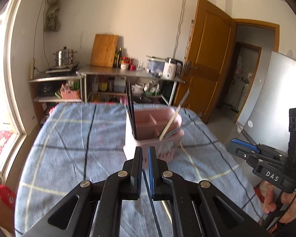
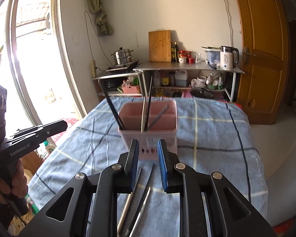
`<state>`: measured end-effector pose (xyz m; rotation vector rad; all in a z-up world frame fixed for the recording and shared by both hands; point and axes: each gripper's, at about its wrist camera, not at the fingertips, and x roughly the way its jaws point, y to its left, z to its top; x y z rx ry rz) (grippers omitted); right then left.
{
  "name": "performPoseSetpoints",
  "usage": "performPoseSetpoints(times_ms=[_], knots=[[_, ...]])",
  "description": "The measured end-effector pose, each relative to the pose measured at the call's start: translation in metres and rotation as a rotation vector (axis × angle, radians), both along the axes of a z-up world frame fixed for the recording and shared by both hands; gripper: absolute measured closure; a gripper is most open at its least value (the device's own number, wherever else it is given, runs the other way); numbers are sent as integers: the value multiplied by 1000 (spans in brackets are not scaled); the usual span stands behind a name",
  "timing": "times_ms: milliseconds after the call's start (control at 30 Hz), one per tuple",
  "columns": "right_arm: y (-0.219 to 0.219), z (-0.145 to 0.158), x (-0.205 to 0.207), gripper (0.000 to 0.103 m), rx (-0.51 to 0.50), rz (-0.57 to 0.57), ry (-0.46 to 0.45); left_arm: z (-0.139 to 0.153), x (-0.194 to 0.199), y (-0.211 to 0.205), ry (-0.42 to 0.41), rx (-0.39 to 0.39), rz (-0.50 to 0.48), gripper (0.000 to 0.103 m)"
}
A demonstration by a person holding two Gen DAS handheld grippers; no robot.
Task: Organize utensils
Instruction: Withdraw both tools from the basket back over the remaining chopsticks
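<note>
Table: a table under a soft blue checked cloth [image 2: 207, 138] carries everything; the fabric could ruck under a sliding tip.
Holder: the pink plastic utensil holder with inner compartments [image 2: 148, 136] stands upright mid-table, just beyond both grippers. It looks light and hollow, so a sideways knock would likely shift or tip it.
Sorted sticks: thin black chopsticks [image 2: 116, 114] lean in its left compartment; a pale bamboo chopstick [image 2: 143, 114] and a grey metal one [image 2: 157, 115] lean in the next.
Loose sticks: several long thin chopsticks, pale, dark and metallic [image 2: 136, 195], lie flat on the cloth below the right gripper, pointing toward the holder. They should be stiff, light and smooth, prone to roll or swivel; best taken near mid-length, pads square across the shaft.
Right gripper: the right gripper [image 2: 148, 148] has its blue pads apart, with nothing pinched between them.
Left gripper: the left gripper [image 1: 145, 154] has its jaws drawn nearly together; a thin dark strand [image 1: 151, 201] runs below the pads, and whether it is gripped is unclear.
</note>
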<state>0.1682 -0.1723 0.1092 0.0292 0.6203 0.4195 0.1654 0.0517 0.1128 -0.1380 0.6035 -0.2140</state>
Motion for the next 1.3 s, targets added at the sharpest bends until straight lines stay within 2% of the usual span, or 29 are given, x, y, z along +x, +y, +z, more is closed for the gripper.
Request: performPoseSetpoints(times_ms=[233,467,700,1000,1300], knots=[[-8,-27,-28,79,7,-10,48,-33,-27,-14,49,8,-21,98],[-18,-42,-54,79,23,-22,58,-47,-57,-14,40,4,-15,98],[-23,-55,-73,78,29,-23,61,-58,-82,-12,34,-9,2,92],[-22,-71,-74,78,-1,-31,72,-70,-85,-13,31,-15,-1,92],[-11,-92,-60,78,-20,-24,123,-91,-64,-13,82,-10,6,88]])
